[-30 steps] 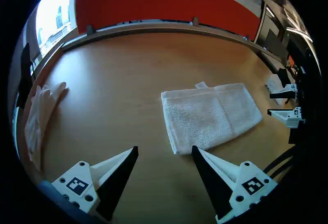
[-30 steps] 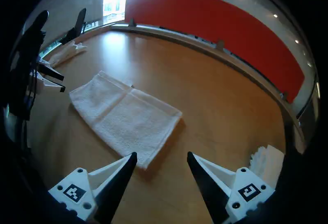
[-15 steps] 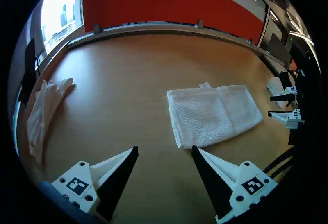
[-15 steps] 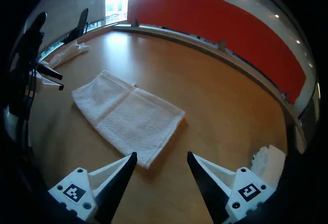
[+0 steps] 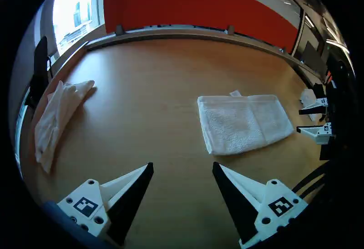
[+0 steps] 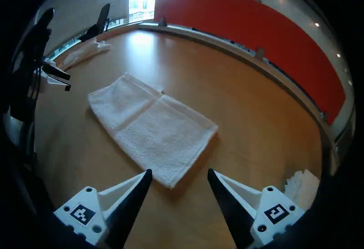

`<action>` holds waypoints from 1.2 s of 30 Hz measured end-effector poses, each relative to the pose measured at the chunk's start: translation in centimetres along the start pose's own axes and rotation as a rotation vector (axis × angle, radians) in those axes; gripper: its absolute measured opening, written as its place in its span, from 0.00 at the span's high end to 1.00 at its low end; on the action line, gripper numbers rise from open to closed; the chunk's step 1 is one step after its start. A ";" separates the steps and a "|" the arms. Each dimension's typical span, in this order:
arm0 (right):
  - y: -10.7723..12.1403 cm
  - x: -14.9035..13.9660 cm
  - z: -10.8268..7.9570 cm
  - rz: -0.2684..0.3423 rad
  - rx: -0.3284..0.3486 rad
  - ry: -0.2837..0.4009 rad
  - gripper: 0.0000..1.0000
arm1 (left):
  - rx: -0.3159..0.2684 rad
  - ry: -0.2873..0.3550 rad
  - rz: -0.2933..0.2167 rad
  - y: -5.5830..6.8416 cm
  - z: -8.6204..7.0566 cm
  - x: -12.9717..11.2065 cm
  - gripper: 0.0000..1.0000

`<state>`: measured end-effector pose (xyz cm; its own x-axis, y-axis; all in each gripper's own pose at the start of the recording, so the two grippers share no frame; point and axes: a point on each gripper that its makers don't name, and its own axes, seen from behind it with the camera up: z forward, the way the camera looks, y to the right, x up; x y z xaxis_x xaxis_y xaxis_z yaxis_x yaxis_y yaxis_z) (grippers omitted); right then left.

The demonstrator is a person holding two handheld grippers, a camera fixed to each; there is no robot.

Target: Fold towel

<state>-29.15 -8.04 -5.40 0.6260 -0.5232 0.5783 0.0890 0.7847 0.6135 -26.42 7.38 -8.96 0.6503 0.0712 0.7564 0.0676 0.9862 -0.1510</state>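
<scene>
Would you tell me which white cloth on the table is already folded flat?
The towel in the middle of the table, a neat flat rectangle; the cloth at its edge lies crumpled.

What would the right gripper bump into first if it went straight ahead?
Most likely the folded white towel. Its near edge lies just ahead of the open right gripper, in line with the gap between its fingers. Depth is hard to judge, so it could touch the wooden table first.

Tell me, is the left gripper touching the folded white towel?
Apart. The right gripper view shows bare table between the left gripper and the towel; its fingers are spread, holding nothing.
</scene>
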 end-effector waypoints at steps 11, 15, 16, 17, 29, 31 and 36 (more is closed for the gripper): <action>-0.4 -0.5 0.3 -0.033 0.032 -0.027 0.11 | 0.014 0.002 -0.015 -1.0 -1.1 -0.7 0.03; -0.5 -1.2 0.3 -0.041 0.042 -0.045 0.19 | 0.014 -0.001 -0.020 -1.0 -1.3 -1.2 0.03; -0.5 -1.3 0.3 -0.043 0.047 -0.049 0.21 | 0.014 -0.002 -0.021 -1.0 -1.3 -1.4 0.03; -0.5 -1.4 0.3 -0.044 0.051 -0.053 0.23 | 0.015 -0.003 -0.022 -1.1 -1.4 -1.5 0.03; -0.9 -2.6 0.8 -0.048 0.096 -0.093 0.38 | 0.023 -0.003 -0.033 -1.7 -2.0 -1.9 0.03; -0.8 -2.8 1.0 -0.050 0.094 -0.098 0.38 | 0.025 -0.002 -0.036 -1.8 -2.0 -1.9 0.03; -0.9 -2.9 1.2 -0.056 0.102 -0.107 0.38 | 0.027 -0.002 -0.040 -2.0 -2.1 -2.0 0.03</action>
<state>-31.97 -7.59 -7.03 0.5356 -0.6017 0.5925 0.0386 0.7183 0.6946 -26.23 4.96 -11.52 0.6460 0.0320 0.7627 0.0733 0.9919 -0.1037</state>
